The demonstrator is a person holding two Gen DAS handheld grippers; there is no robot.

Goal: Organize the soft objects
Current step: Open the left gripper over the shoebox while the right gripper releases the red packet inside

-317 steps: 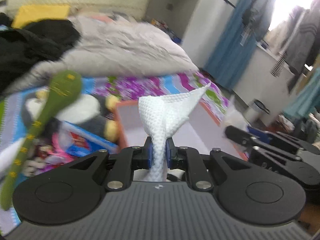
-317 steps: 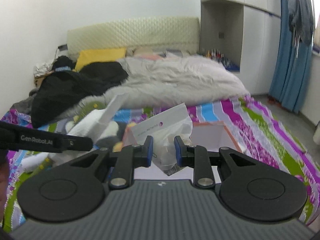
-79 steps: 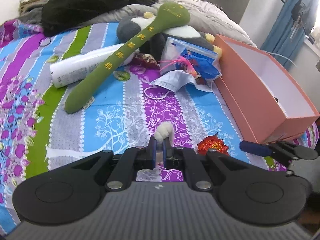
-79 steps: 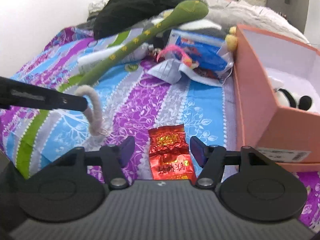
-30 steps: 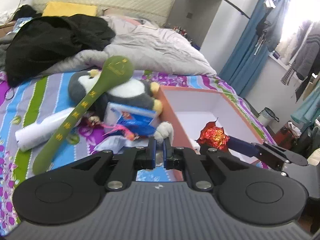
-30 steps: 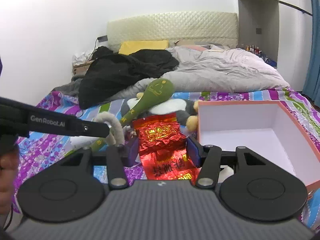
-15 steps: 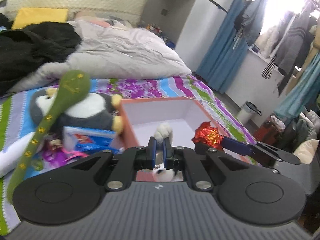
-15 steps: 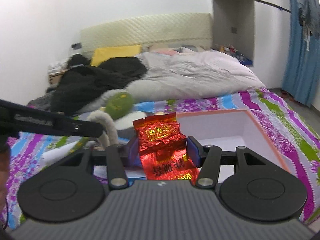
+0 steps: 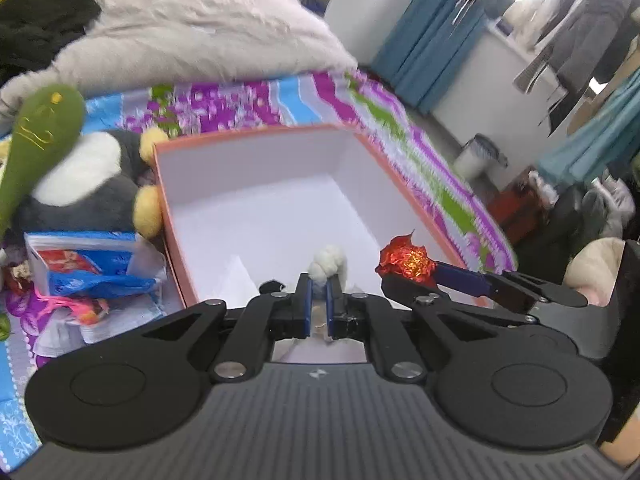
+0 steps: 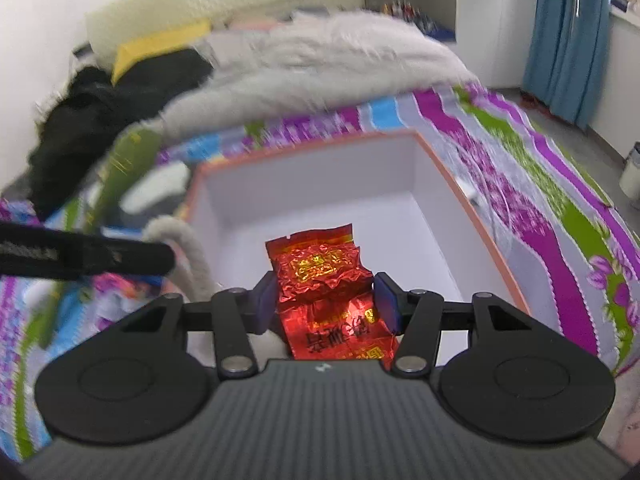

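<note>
The left tool (image 9: 319,304) was pinched nearly shut on a white fluffy cord (image 9: 329,265), whose tip poked up past the blue pads, and it hung over the near end of the orange box (image 9: 256,142) that lay open on the bed. In the right wrist view the same cord (image 10: 188,252) curved down from the left tool's finger at 9 o'clock, beside the box's left wall. The right tool (image 10: 325,302) stood about half open, its pads pressed against both sides of a crumpled red foil packet (image 10: 320,272), held above the box's white interior. From the left wrist view that packet (image 9: 406,261) showed at 3 o'clock over the box's right rim. A grey-and-white plush toy (image 9: 80,184) and a green plush stick (image 9: 36,136) lay just outside the box at 9 o'clock, on the striped bedsheet (image 10: 560,208).
</note>
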